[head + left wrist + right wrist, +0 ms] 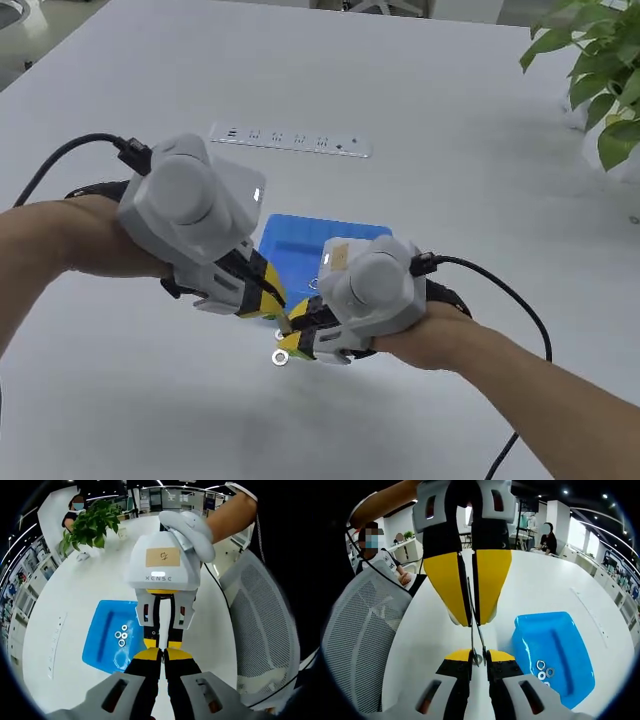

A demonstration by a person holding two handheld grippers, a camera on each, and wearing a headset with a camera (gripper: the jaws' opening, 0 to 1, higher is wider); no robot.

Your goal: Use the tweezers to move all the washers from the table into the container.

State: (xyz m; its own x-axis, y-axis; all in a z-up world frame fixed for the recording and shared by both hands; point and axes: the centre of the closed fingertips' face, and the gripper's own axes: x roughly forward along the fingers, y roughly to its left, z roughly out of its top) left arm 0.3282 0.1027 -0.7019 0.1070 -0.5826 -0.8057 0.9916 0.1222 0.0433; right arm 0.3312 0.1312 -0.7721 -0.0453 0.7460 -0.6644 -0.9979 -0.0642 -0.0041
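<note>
1. The left gripper (278,305) meets the right gripper (300,335) nose to nose low over a white table (450,150), each held in one of the person's hands.
2. In the right gripper view, the left gripper's yellow pads (442,585) are clamped on a pair of thin metal tweezers (471,610).
3. The right gripper's own jaws are drawn in narrowly on either side of the tweezers' near end and pinch it.
4. The tweezers' long axis runs straight from one gripper to the other, in line with both sets of jaws. One end points into the left gripper and the other into the right.
5. A small ring at the tweezers' near end may be a washer held in them. The view is too tight to tell it from one lying on the table beneath.
6. In the head view, one loose washer (280,357) lies flat on the table just beside the joined gripper tips, on the person's side.
7. A shallow blue container (300,235) sits just beyond the grippers, with its long side running away from the person.
8. Three washers (122,635) lie clustered on the container's floor.
9. Farther back, a white power strip (290,140) lies across the table.
10. A leafy plant (600,70) stands at the table's far right corner.
</note>
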